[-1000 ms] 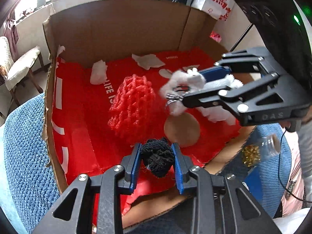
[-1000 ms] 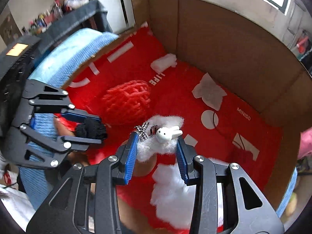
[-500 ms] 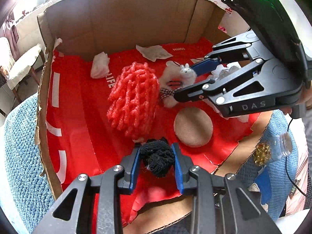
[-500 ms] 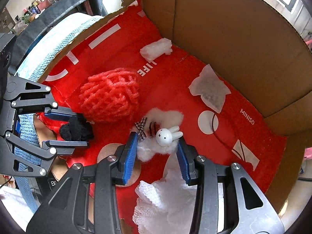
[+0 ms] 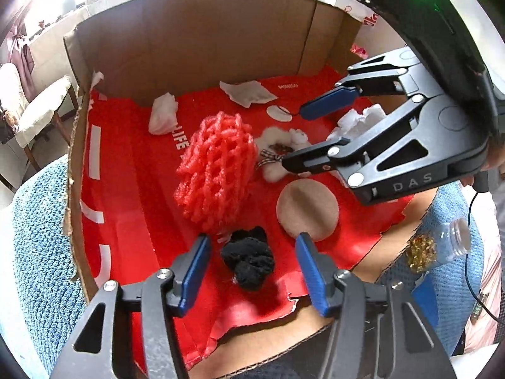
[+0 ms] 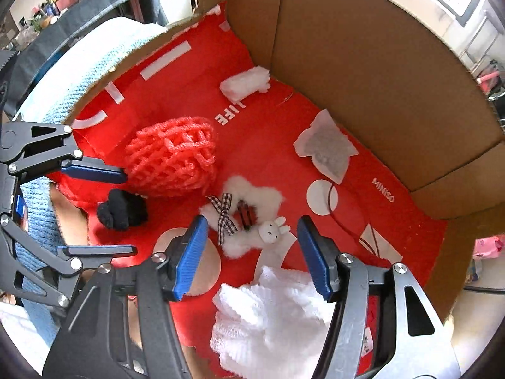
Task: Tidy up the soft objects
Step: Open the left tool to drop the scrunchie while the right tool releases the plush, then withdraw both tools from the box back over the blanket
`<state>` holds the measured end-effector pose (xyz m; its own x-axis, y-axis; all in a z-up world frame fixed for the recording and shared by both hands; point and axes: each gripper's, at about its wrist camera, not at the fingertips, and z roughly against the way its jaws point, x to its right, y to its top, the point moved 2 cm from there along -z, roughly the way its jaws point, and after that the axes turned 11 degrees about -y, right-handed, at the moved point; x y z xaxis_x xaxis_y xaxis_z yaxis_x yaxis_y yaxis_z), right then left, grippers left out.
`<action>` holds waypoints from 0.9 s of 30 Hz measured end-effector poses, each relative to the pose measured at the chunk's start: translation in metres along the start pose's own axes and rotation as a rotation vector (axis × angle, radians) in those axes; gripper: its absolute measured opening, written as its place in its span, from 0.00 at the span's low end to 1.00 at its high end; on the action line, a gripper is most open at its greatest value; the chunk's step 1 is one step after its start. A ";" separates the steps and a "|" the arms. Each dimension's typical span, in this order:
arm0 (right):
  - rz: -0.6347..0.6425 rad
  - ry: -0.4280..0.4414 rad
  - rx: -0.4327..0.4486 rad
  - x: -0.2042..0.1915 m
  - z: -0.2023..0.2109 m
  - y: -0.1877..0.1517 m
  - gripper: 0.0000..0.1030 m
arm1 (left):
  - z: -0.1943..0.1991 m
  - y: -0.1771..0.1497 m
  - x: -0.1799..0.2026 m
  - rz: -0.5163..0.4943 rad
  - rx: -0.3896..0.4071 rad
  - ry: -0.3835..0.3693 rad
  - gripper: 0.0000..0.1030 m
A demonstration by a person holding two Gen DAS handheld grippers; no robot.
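While both sets of jaws are opening, I watch for these risks:

Left gripper (image 5: 252,268): its jaws stand apart and are opening, with the black knitted ball (image 5: 247,260) lying between them on the red lining; neither blue pad touches it.

Right gripper (image 6: 251,252): its jaws are also apart and opening around the white fluffy bunny charm (image 6: 249,214), which rests on the lining, free of the pads.

Box (image 5: 195,41): cardboard, lined with red paper; both soft things lie inside it, near the red foam net (image 5: 216,170).

Snagging risk: I judge the ball's loose knit could catch on a pad if I pull the left jaws away at a slant, dragging it out of place.

Charm risk: its checked ribbon (image 6: 224,213) lies close to the right gripper's left pad; a careless lift might hook it.

Crowding risk: the two grippers sit near each other, so I could knock one against the other when withdrawing.

Edge risk: the ball lies near the torn front edge of the lining (image 5: 284,303), so a nudge could roll it out.
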<state>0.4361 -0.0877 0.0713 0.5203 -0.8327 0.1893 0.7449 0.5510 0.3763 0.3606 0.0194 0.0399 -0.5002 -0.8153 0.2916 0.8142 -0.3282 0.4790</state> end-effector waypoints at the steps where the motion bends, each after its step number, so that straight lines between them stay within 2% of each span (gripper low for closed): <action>1: -0.005 -0.003 0.008 0.002 0.004 -0.002 0.57 | 0.002 0.000 0.001 0.003 0.006 -0.001 0.58; 4: -0.030 -0.008 0.041 0.009 0.022 -0.011 0.63 | 0.010 0.000 0.001 0.010 0.030 0.002 0.62; 6: -0.052 -0.011 0.062 0.013 0.034 -0.019 0.63 | 0.017 -0.001 0.003 0.013 0.051 0.002 0.69; 11: -0.123 -0.016 0.118 0.023 0.069 -0.043 0.65 | 0.041 -0.006 0.012 0.022 0.125 0.016 0.79; 13: -0.154 -0.019 0.142 0.025 0.083 -0.053 0.72 | 0.053 -0.007 0.014 0.025 0.151 0.024 0.82; 17: -0.213 -0.030 0.185 0.032 0.110 -0.079 0.72 | 0.082 -0.018 0.030 0.023 0.221 0.046 0.90; 20: -0.260 -0.042 0.221 0.034 0.134 -0.104 0.73 | 0.105 -0.031 0.044 0.024 0.276 0.045 0.93; 24: -0.291 -0.053 0.280 0.028 0.162 -0.136 0.81 | 0.133 -0.050 0.065 0.022 0.345 0.057 0.97; 27: -0.316 -0.058 0.325 0.021 0.182 -0.161 0.82 | 0.152 -0.066 0.083 0.013 0.391 0.083 0.99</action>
<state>0.2512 -0.2040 0.1796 0.2576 -0.9640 0.0665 0.6887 0.2315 0.6871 0.2203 0.0459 0.1579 -0.4522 -0.8591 0.2398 0.6390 -0.1244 0.7591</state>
